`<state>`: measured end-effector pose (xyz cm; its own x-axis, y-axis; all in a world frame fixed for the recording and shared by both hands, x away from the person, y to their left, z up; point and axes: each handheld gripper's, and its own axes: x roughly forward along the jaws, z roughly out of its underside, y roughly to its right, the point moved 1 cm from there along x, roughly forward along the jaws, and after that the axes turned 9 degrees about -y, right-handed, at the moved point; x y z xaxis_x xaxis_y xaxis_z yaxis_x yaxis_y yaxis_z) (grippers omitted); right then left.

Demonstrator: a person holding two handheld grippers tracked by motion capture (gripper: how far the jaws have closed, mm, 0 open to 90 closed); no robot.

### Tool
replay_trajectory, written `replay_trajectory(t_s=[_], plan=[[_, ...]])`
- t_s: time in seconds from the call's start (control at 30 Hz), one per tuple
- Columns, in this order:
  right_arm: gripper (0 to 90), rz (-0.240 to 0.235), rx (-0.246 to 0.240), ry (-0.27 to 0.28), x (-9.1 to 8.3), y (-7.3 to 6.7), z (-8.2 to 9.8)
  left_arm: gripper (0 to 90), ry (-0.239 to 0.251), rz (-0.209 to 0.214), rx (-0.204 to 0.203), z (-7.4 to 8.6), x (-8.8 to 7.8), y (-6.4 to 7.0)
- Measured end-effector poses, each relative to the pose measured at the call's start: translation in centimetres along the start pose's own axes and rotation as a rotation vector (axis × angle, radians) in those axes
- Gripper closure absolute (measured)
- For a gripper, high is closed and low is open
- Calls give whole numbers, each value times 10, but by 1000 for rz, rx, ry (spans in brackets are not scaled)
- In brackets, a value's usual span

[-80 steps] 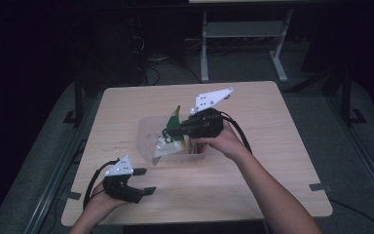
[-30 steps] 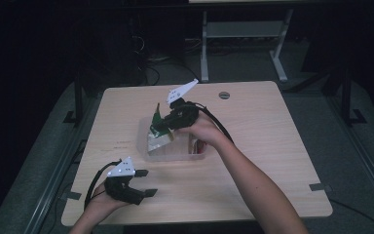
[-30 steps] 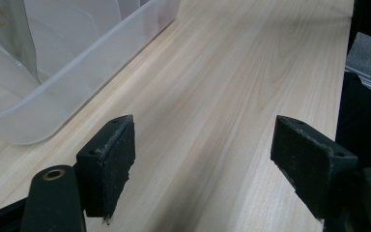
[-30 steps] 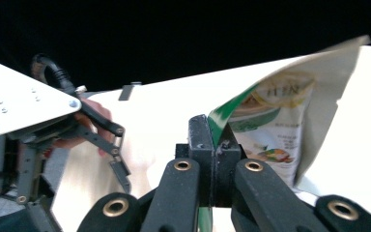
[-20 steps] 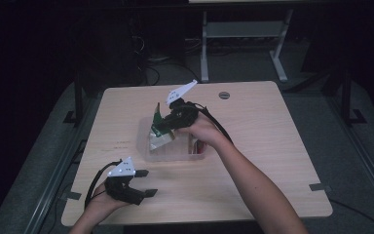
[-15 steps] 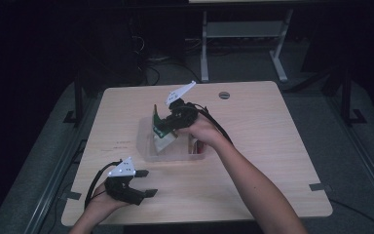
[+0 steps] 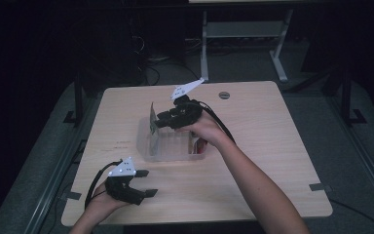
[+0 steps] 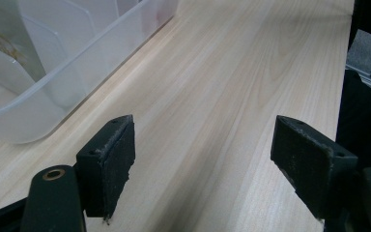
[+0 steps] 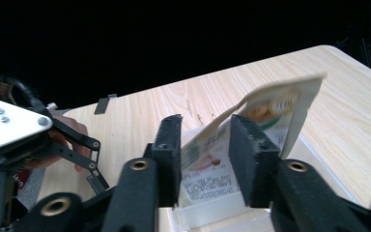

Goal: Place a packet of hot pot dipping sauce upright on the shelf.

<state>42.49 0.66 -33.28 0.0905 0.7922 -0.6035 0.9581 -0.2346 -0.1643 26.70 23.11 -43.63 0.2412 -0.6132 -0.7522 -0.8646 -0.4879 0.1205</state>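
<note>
A clear plastic bin [image 7: 170,155] with dividers stands mid-table. Over its left end my right gripper [image 7: 159,120] is shut on a printed food packet [image 7: 151,118], which stands nearly upright on edge. In the right gripper view the packet [image 9: 275,108] passes between the two pads and sticks out beyond my right gripper [image 9: 205,145], above the bin's white rim [image 9: 212,212]. My left gripper [image 7: 143,183] rests near the table's front left corner, open and holding nothing. In the left gripper view, bare wood lies between the spread jaws of the left gripper [image 8: 207,162], and the bin [image 8: 53,63] is ahead to the left.
Something red [image 7: 200,144] lies in the bin's right end. A round cable hole [image 7: 224,95] is at the table's back, and a tape strip [image 7: 318,186] near the right front edge. Dark floor and a metal stand [image 7: 243,34] lie beyond the table.
My right gripper has carried the packet from the bin's middle toward its left end and turned it more upright. The left gripper has stayed put, open.
</note>
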Motion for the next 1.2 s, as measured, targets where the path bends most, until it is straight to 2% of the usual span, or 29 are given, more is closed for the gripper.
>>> replay_trajectory(t_s=[0.07,0.13,0.4,0.9,1.2], plan=[[536,18,-9,1,-3,-2,0,236,0,-2,5,0,0,0],[503,30,-10,5,-5,-4,1,236,4,-2,4,0,0,0],[434,53,11,-3,-21,-11,8,236,2,-2,1,0,1,-1],[398,82,7,-5,-55,-28,29,236,-10,3,7,0,3,-2],[382,109,0,21,-82,-39,47,236,-15,1,8,0,3,-2]])
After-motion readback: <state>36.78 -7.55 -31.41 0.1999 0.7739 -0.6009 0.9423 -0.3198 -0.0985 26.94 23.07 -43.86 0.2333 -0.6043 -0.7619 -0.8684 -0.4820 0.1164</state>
